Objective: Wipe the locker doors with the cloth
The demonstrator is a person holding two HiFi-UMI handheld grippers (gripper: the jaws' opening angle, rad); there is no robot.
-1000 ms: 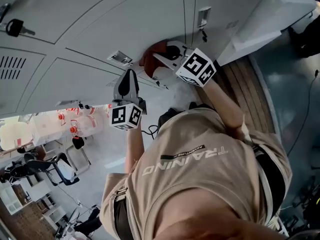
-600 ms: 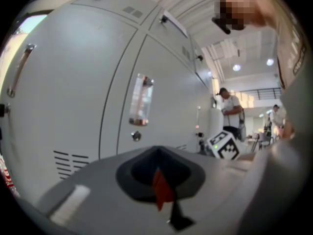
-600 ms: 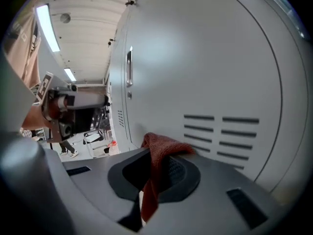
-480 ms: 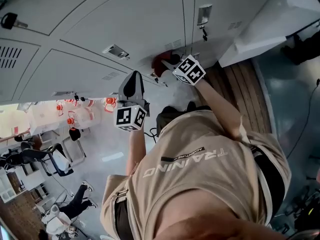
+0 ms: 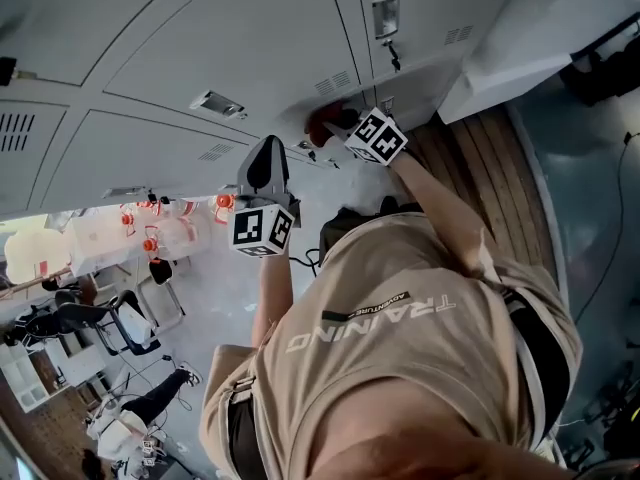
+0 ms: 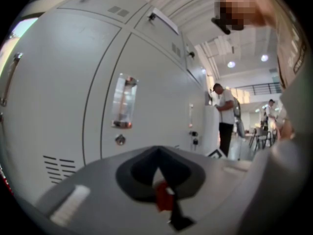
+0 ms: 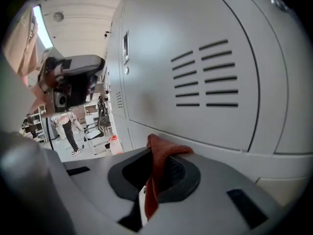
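Note:
Grey locker doors (image 5: 230, 38) fill the top of the head view. My right gripper (image 5: 338, 121) is shut on a red cloth (image 5: 320, 124) and presses it against the low part of a door, by a small vent. In the right gripper view the cloth (image 7: 161, 153) sticks up between the jaws of the right gripper (image 7: 155, 168), just below a slotted vent (image 7: 205, 75). My left gripper (image 5: 267, 151) hangs off the lockers, lower and to the left, shut and holding nothing. The left gripper (image 6: 157, 154) points at a door with a label holder (image 6: 123, 102).
A key hangs in a lock (image 5: 386, 20) above the cloth. A wooden strip of floor (image 5: 490, 168) runs at the right, beside a white panel (image 5: 540, 38). Water jugs (image 5: 165, 233), chairs (image 5: 110, 323) and people stand at the lower left.
The right gripper has slid the cloth down the locker door, away from the lock, and less of the cloth shows. The left gripper has barely shifted.

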